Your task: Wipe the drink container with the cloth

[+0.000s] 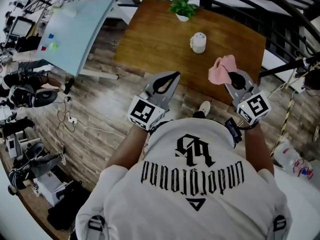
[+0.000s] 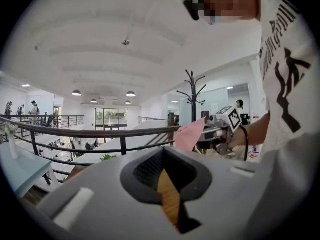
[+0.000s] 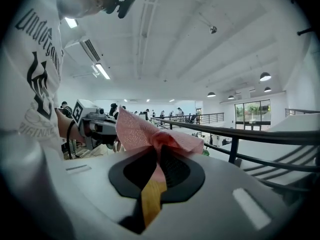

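Two grippers held in air at near edge of desk (image 1: 150,39). Jaws of left gripper (image 1: 169,79) closed together, nothing between. Jaws of right gripper (image 1: 232,77) clamped on pink cloth (image 1: 221,68), which is bunched beyond the tips over near-right edge. White drink container (image 1: 198,42) upright mid-desk, right of centre, apart from both. Potted plant (image 1: 183,7) at far edge.

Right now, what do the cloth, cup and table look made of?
Cloth: soft woven fabric, matte; fine weave visible, bunched folds.
Cup: probably glazed ceramic, pale and smooth, too small to confirm.
Table: wood or veneer, brown grain streaks, slight sheen.
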A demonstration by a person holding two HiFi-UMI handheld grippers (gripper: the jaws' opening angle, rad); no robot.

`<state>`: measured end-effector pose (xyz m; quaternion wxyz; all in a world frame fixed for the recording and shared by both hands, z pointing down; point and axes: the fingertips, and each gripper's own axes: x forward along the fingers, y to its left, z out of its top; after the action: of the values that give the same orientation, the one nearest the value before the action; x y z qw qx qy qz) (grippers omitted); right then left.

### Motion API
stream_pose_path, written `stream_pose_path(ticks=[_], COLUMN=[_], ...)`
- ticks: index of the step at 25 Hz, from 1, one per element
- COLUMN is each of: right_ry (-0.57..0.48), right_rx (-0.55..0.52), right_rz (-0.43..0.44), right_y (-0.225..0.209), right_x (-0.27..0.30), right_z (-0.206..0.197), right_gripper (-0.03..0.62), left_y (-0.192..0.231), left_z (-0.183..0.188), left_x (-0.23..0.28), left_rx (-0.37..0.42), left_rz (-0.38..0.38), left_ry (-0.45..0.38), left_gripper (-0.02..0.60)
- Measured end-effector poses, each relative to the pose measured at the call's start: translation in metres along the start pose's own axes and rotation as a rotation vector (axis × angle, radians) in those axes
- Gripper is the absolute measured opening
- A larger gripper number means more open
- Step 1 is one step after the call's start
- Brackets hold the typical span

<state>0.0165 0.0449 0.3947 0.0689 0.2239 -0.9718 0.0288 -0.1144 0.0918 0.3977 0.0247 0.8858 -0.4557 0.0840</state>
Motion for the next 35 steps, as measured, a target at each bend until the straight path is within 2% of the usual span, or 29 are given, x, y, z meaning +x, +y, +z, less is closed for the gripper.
stream_pose_path(ticks=[3, 9, 14, 19, 23, 35], right_ry=[-0.02, -0.039, -0.039, -0.01, 0.001, 0.01], right_rx=[0.004, -0.004, 0.004, 0.016, 0.001, 0.04], right_rz=[-0.063, -0.157, -0.219, -0.245, -0.26, -0.286], right_y=[0.025, 0.102, 0.172, 0.229, 0.253, 0.276], right_x=[-0.009, -0.031, -0.039, -0.053, -0.063, -0.102], right_z=[0.003, 0.002, -0.004, -0.011, -0.011, -0.022], right_gripper=[0.026, 0.026, 0.026, 0.026, 0.026, 0.026], left_y=[-0.011, -0.041, -0.053, -0.064, -0.071, -0.104], left_z=[-0.004, -0.011, -0.015, -0.008, -0.005, -0.015], left_x=[-0.033, -0.104, -0.159, -0.196, -0.209, -0.207], left_rx=[0.009, 0.025, -0.046, -0.053, 0.0, -0.007], left_rz=[-0.037, -0.132, -0.18, -0.197, -0.199, -0.238], left_ry=[0.001, -0.026, -0.007, -0.04, -0.093, -0.061], left_gripper=[0.049, 0.049, 0.049, 0.05, 0.051, 0.05])
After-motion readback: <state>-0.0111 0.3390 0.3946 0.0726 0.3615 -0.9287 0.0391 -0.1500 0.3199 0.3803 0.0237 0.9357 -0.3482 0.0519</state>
